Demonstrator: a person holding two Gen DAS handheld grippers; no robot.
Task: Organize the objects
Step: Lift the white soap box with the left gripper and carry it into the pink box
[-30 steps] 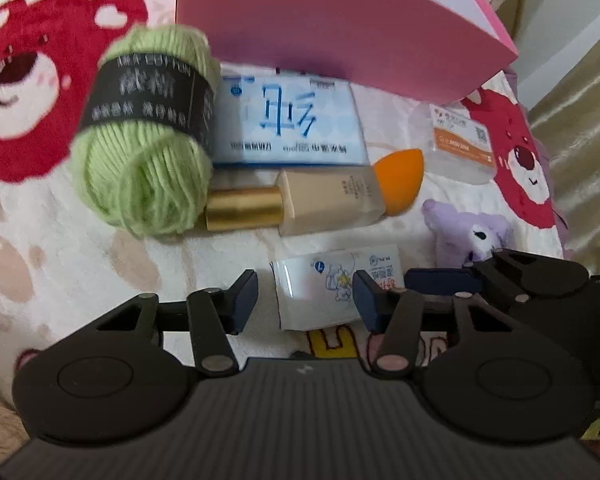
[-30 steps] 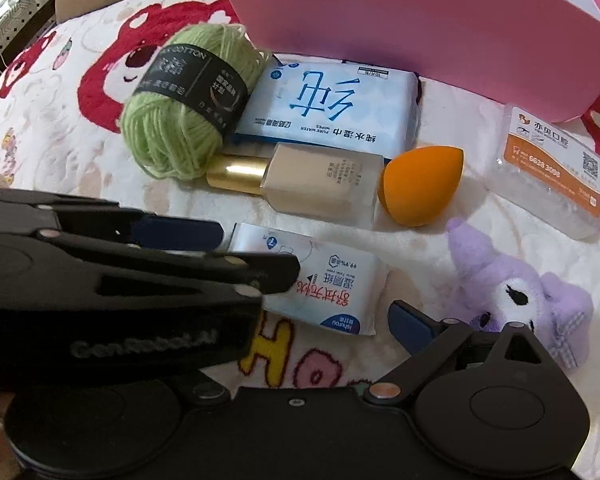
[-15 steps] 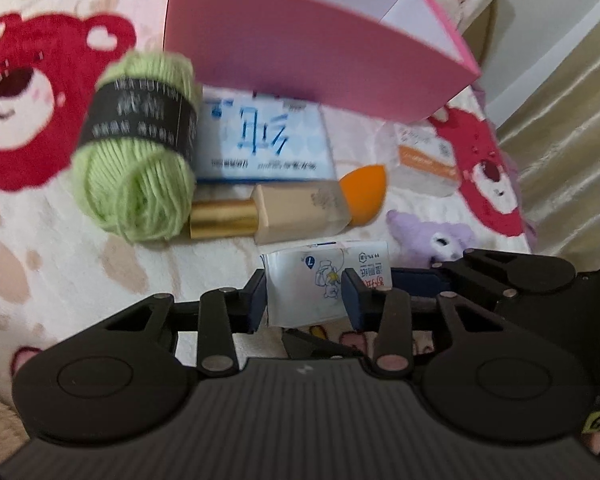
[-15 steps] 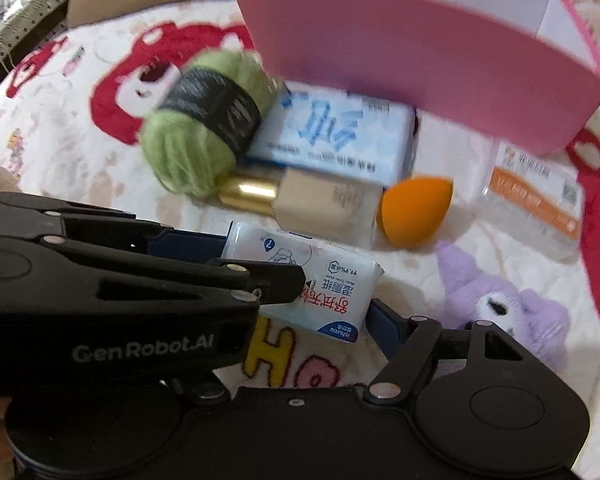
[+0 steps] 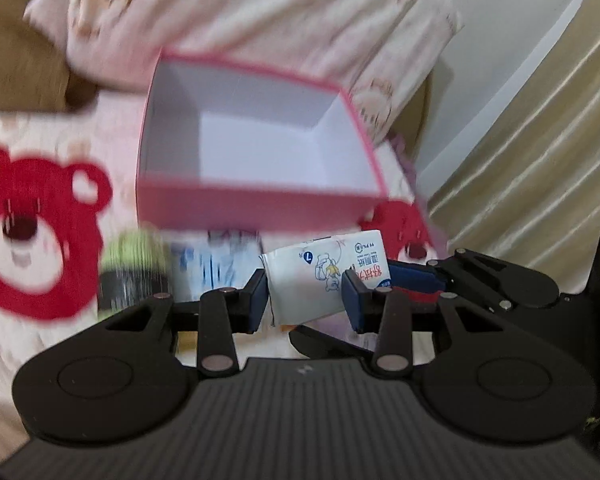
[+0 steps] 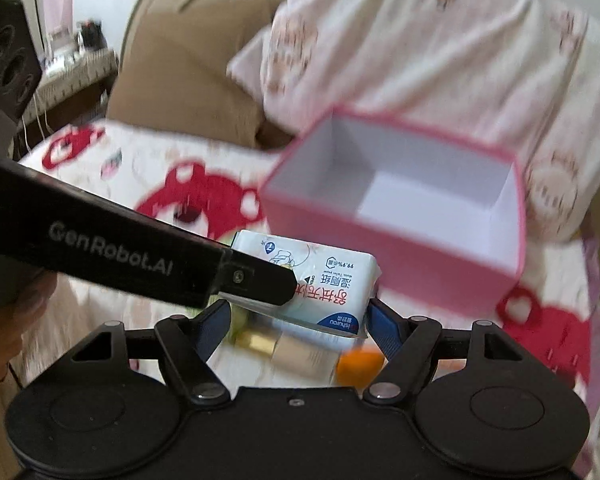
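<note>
Left gripper and right gripper both clamp the small wipes pack — one across its short sides, the other across its long ends — held clear of the bear-print blanket. Just beyond stands the pink box, open and white inside. Below the pack, blurred: green yarn, a gold-capped bottle, an orange sponge.

Both grippers are matte black plastic: the left gripper and right gripper each have a ribbed near housing, two round discs, silver pivot pins on angled linkage arms, and dark blue finger pads. White "GenRobot.AI" lettering marks one side.
</note>
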